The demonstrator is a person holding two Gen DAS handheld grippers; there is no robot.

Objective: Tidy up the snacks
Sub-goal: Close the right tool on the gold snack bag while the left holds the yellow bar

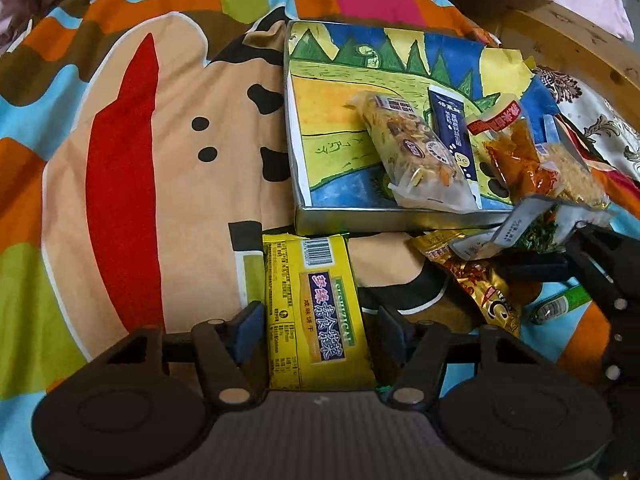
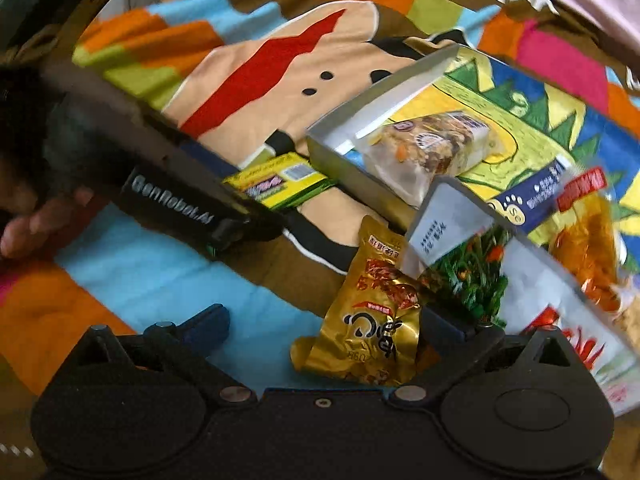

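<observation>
- We were on a bed covered by a bright cartoon blanket (image 1: 132, 168), with a shallow painted box (image 1: 384, 220) lying toward its far right side as the place to gather snacks.
- Already inside the box lay a clear nut-mix bag (image 1: 416, 152), a dark blue stick pack (image 1: 452, 128) and an orange snack bag (image 1: 520, 160).
- Our left gripper (image 1: 316, 324) had its jaws either side of a yellow biscuit pack (image 1: 316, 312), which lay on the blanket just in front of the box's near wall; the jaws were partly closed, but we could not tell whether the pads yet pressed the pack.
- Our right gripper (image 2: 332, 328) stood with jaws wide apart around a gold snack pouch (image 2: 372, 320), also on the blanket near the box; a green-printed pouch (image 2: 468, 276) leaned over the box's near edge beside it.
- We judged the step to be picking up loose snacks. Next, the left jaws would need to finish closing, lift the yellow pack over the wall and set it in the bare left part of the box.
</observation>
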